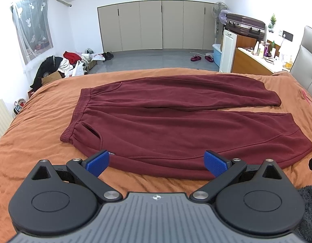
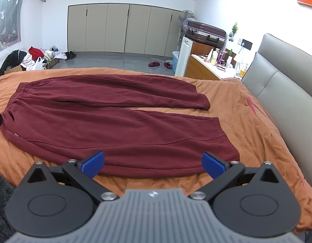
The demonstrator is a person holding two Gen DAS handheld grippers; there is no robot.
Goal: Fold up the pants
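Right-wrist view alone shows the grey headboard (image 2: 281, 85); maroon pants (image 1: 166, 125) lie flat, unfolded on the orange bedspread (image 1: 34, 162), both left gripper (image 1: 157, 163) and right gripper (image 2: 152, 162) spread wide, empty.

Background: orange bedspread (image 1: 44, 105), grey headboard (image 2: 281, 77), beige wardrobe (image 1: 151, 24), purple suitcase (image 1: 245, 25) on cabinet, fan (image 1: 218, 8), slippers (image 1: 196, 57) on floor, clothes pile (image 1: 60, 62), cluttered desk (image 1: 255, 60).

The white label (image 1: 112, 153) on the pants (image 1: 156, 121) is too small to read; the bed's (image 1: 34, 121) near edge hides behind the gripper bodies.
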